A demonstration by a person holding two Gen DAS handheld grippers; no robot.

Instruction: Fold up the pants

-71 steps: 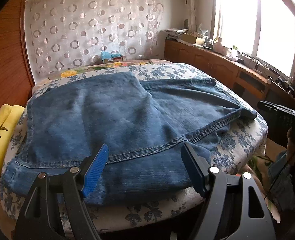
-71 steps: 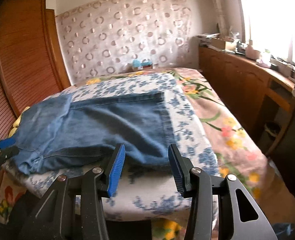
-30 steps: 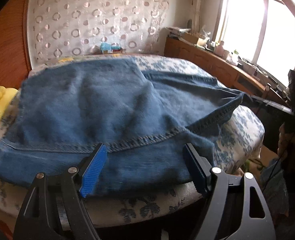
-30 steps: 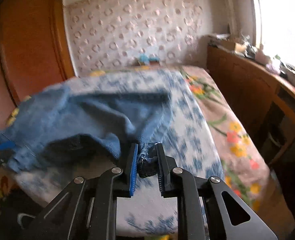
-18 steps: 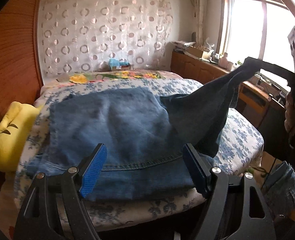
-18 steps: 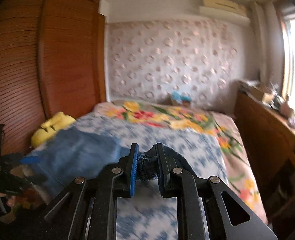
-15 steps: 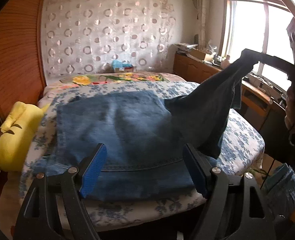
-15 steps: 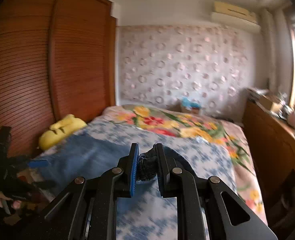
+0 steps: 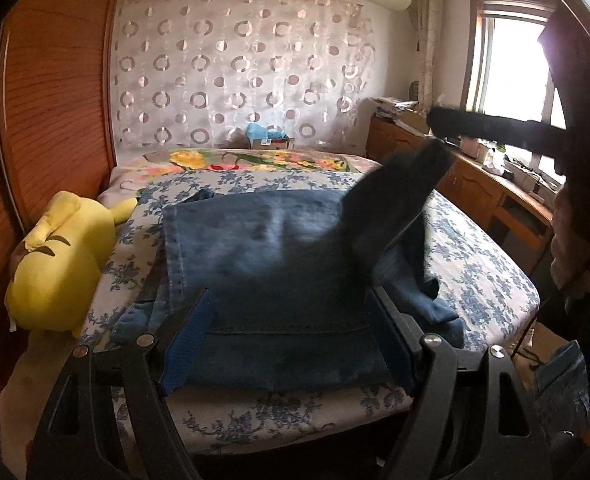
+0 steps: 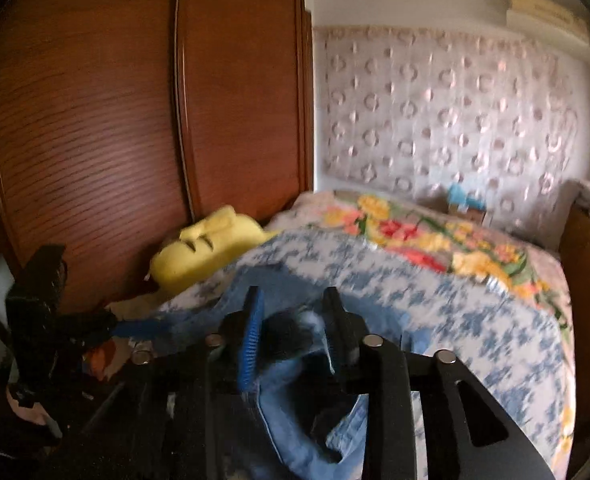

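my left tongs [image 9: 291,340] are wide over the pants [image 9: 271,264]. my right tongs [image 10: 293,334] hold a pant leg [image 10: 291,334] up.

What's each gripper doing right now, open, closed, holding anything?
Left gripper: open, empty, low over the near edge of the jeans.
Right gripper: jaws parted, denim bunched between them; whether it grips cannot be told.

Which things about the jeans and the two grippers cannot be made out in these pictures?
- Right gripper grip: right wrist view blurred; whether it pinches the jeans is unclear.
- Lifted leg's hem: left wrist view, dark against the window.
- Jeans' left edge: right wrist view, cut off by the gripper body.
- Left gripper: open, contact with the denim unclear.
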